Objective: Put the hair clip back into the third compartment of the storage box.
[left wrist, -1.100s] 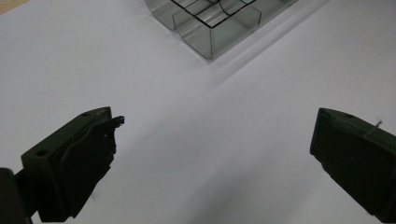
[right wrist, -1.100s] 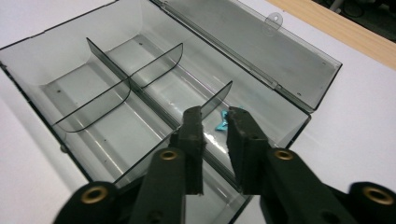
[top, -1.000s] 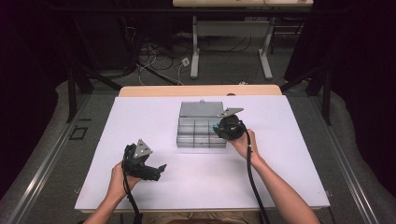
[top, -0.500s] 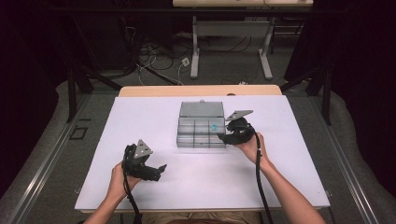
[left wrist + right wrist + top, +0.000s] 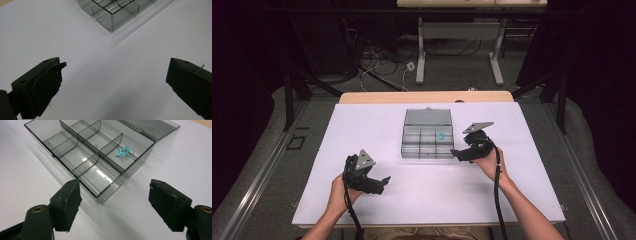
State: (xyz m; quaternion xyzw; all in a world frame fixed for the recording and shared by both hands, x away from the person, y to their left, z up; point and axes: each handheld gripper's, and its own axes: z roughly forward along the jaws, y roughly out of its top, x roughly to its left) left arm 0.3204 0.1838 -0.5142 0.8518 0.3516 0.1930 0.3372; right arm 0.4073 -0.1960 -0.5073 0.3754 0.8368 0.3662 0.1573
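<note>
A small turquoise star-shaped piece point(image 5: 123, 152) lies in a far corner compartment of the clear grey divided box point(image 5: 427, 140), which sits open in the middle of the white surface point(image 5: 362, 125) with its lid point(image 5: 428, 117) folded flat behind it. The right gripper point(image 5: 455, 153) sits just beside the box's right front corner; its jaws have just been opening and now stand released with nothing between them. The left gripper point(image 5: 383, 180) rests well apart from the box on the near left, also released and holding nothing.

The piece looks thin, light and probably bendy, so it should weigh almost nothing but may slip or flip if pinched at 1 tip. A hold across its middle seems safest. The box looks like stiff, smooth plastic, light enough to slide if nudged; its walls or the lid's edge are the likely places to take it.
</note>
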